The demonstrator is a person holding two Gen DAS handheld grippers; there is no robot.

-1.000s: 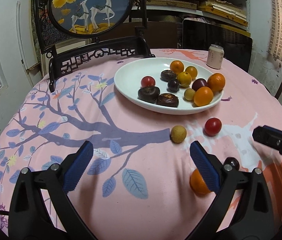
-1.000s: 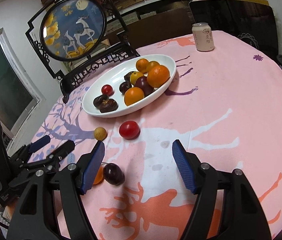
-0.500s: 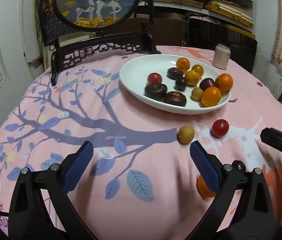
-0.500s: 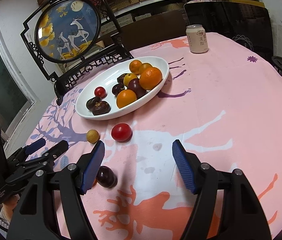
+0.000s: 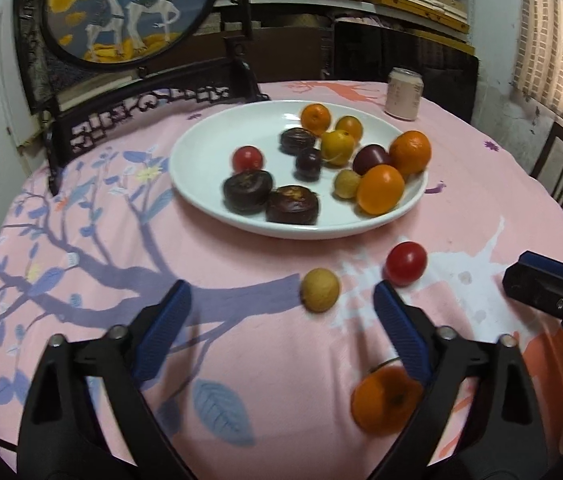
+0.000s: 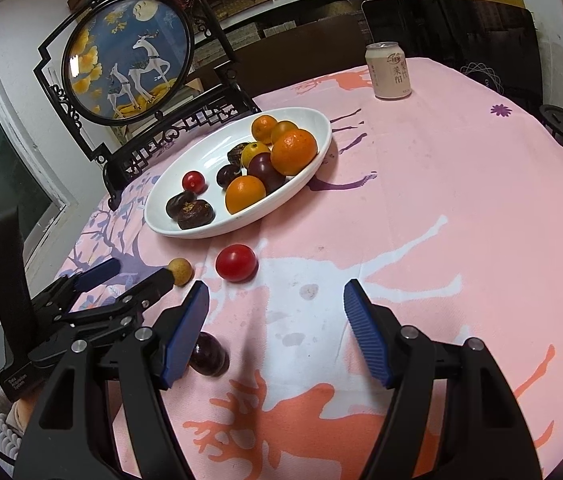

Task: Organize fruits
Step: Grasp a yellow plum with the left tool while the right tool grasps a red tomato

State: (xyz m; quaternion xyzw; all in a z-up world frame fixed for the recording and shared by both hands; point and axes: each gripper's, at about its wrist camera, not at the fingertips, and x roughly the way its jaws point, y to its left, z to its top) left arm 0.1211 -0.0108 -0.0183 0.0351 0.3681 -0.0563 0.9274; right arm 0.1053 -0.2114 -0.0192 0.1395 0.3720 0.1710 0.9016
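A white plate (image 5: 201, 148) (image 6: 321, 136) holds several oranges, dark fruits and a red tomato. On the pink cloth in front of it lie a small yellow fruit (image 5: 320, 290) (image 6: 180, 272), a red tomato (image 5: 406, 263) (image 6: 236, 263), an orange (image 5: 385, 404) and a dark plum (image 6: 207, 354). My left gripper (image 5: 281, 320) (image 6: 137, 274) is closing with nothing pressed between its pads. The yellow fruit sits just off its tips, and the orange lies partly under its right finger. My right gripper (image 6: 275, 312) (image 5: 541, 284) is open over bare cloth, with the plum beside its left finger.
A drink can (image 5: 404, 94) (image 6: 388, 71) stands behind the plate. At the table's far left edge is a round deer screen (image 5: 129, 8) (image 6: 129, 52) in a black carved stand. A chair (image 5: 561, 176) stands off the right edge.
My left gripper has moved forward towards the yellow fruit and the plate, and its jaws have narrowed a little. The right gripper has stayed where it was.
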